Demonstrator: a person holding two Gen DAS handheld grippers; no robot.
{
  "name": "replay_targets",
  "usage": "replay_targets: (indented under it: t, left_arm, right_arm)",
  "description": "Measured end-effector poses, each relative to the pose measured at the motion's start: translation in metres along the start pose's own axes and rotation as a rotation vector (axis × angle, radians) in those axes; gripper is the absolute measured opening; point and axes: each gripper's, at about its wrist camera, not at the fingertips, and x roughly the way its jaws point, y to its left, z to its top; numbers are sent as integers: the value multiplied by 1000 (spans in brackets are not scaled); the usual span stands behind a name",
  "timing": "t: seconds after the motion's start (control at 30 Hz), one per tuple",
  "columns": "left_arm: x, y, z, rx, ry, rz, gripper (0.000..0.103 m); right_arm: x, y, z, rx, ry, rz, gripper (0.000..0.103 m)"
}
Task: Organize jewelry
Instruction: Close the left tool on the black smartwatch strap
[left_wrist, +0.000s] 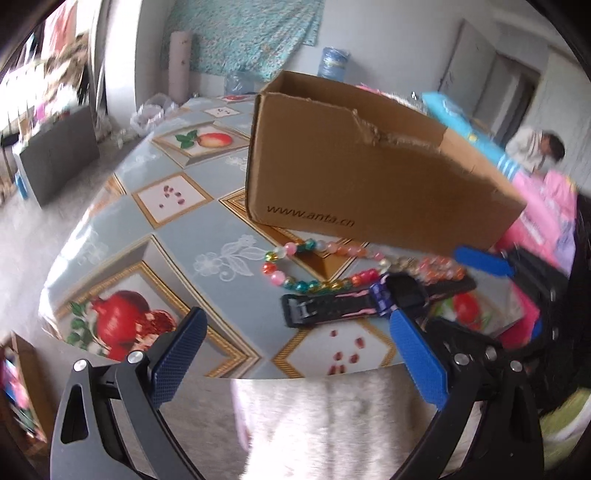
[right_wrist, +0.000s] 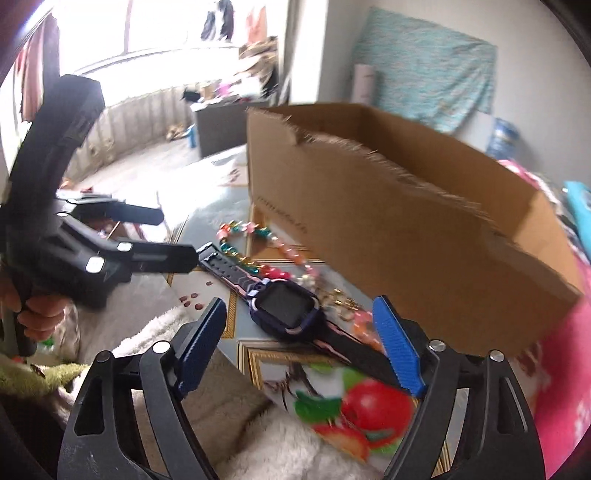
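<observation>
A black and purple smartwatch (left_wrist: 373, 301) (right_wrist: 286, 308) lies flat on the fruit-patterned tablecloth (left_wrist: 173, 229) (right_wrist: 218, 218) near the front edge. A colourful bead necklace (left_wrist: 314, 264) (right_wrist: 280, 251) lies just behind it, in front of an open cardboard box (left_wrist: 354, 166) (right_wrist: 399, 221). My left gripper (left_wrist: 295, 321) is open and empty, near the watch strap end. My right gripper (right_wrist: 301, 310) is open and empty, its jaws on either side of the watch face, above it. The right gripper's blue fingers (left_wrist: 480, 258) show in the left wrist view.
Pink packages (left_wrist: 546, 206) (right_wrist: 569, 369) lie right of the box. A white fluffy cloth (left_wrist: 332, 424) (right_wrist: 155, 332) sits below the table edge. A grey cabinet (left_wrist: 55, 155) stands on the floor at left. A person (left_wrist: 539, 147) is at far right.
</observation>
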Motion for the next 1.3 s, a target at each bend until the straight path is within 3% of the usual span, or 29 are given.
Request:
replay_targets:
  t: [0.2,0.5,0.7,0.9,1.0,1.03,1.07,1.23,1.3]
  left_arm:
    - [6,1,-5,3,9,-19,95]
    - [22,7,-1,-67,44,-118,73]
    - [27,9,5,-116,68,-178,69]
    - [28,35,2,-346,92,-373,63]
    - [35,52,-5,-525,106,-610,60]
    - [37,55,-7,-558,108,-644,60]
    - [39,55,-9,-569,108,-651,60]
    - [39,38,-4,-486,96,-537,55]
    - [37,27,1,-420,86,-461,41]
  right_arm:
    - [28,4,1,-47,106,45,53]
    - [23,12,-1,-36,119,47,51]
    - [17,10,-9,-12,96,38,52]
    - [15,9,-13,-7,80,35,52]
    - [14,8,-15,-9,70,36,52]
    - [13,8,-16,-9,68,37,52]
    - [13,7,-16,-9,67,37,52]
    - [11,6,-19,-12,57,37,52]
    - [11,5,-20,-12,54,37,52]
